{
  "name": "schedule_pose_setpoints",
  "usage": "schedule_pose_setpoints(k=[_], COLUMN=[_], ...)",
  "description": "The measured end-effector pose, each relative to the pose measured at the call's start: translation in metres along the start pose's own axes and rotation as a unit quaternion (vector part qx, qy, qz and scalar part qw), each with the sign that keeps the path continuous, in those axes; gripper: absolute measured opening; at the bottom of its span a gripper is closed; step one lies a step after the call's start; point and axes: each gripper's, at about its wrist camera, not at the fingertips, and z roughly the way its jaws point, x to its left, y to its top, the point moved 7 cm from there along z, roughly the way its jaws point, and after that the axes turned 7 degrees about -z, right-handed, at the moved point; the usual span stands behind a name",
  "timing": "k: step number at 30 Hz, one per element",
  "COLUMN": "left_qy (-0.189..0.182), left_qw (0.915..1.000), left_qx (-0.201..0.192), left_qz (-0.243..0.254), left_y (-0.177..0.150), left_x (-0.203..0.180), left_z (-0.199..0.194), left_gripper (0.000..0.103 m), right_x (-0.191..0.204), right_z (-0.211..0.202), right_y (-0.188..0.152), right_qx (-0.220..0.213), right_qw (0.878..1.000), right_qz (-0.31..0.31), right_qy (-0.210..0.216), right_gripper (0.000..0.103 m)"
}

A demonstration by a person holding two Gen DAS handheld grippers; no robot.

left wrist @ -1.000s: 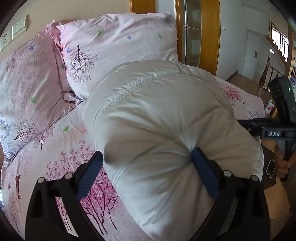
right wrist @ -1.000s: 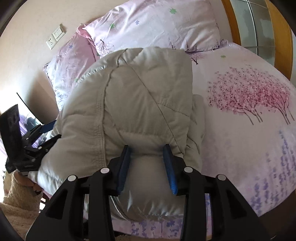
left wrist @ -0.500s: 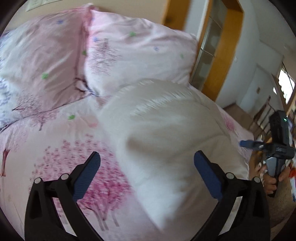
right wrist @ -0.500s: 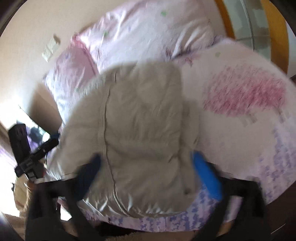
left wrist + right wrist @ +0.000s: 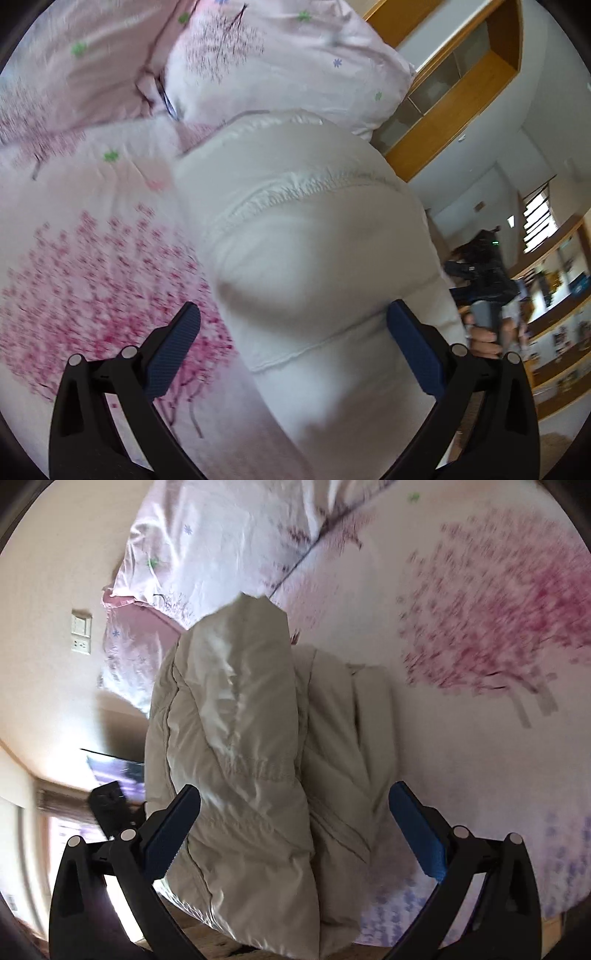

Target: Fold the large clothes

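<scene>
Folded white puffer jacket [image 5: 258, 746] lying on the bed [image 5: 461, 738], long axis running 6 to 12 o'clock toward the pillows [image 5: 229, 535]. Right gripper [image 5: 295, 823] and left gripper [image 5: 293, 343] both spread wide, grasping nothing.

left hand-held gripper [image 5: 293, 347]: jaws spread wide, blue pads clear of contact, pointing downward, rolled | right hand-held gripper [image 5: 295, 825]: jaws fully apart, gripping nothing, angled downward, rolled | hand [image 5: 484, 341]: wrapped around right hand-held gripper's handle, seen from left wrist view
</scene>
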Motion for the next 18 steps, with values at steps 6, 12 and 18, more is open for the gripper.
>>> schedule_pose_setpoints(k=[6,12,18], left_qy=[-0.039,-0.07,-0.071], left_qw=[0.9984,0.9956,0.9952], left_qx=[0.023,0.036,0.041], left_qz=[-0.034,-0.052,-0.052], left_y=[0.002,0.006,0.01], left_x=[0.003,0.0,-0.003], left_z=[0.016,0.031,0.039], left_gripper=[0.101,0.101,0.101], right_x=[-0.004,0.0,0.009], right_z=[0.022,0.034,0.048], right_y=[-0.002,-0.002,-0.005], right_qx=[0.052,0.09,0.123], right_qw=[0.998,0.994,0.99], right_qz=[0.007,-0.002,-0.036], right_qy=[0.026,0.058,0.062], right_gripper=[0.102,0.102,0.102])
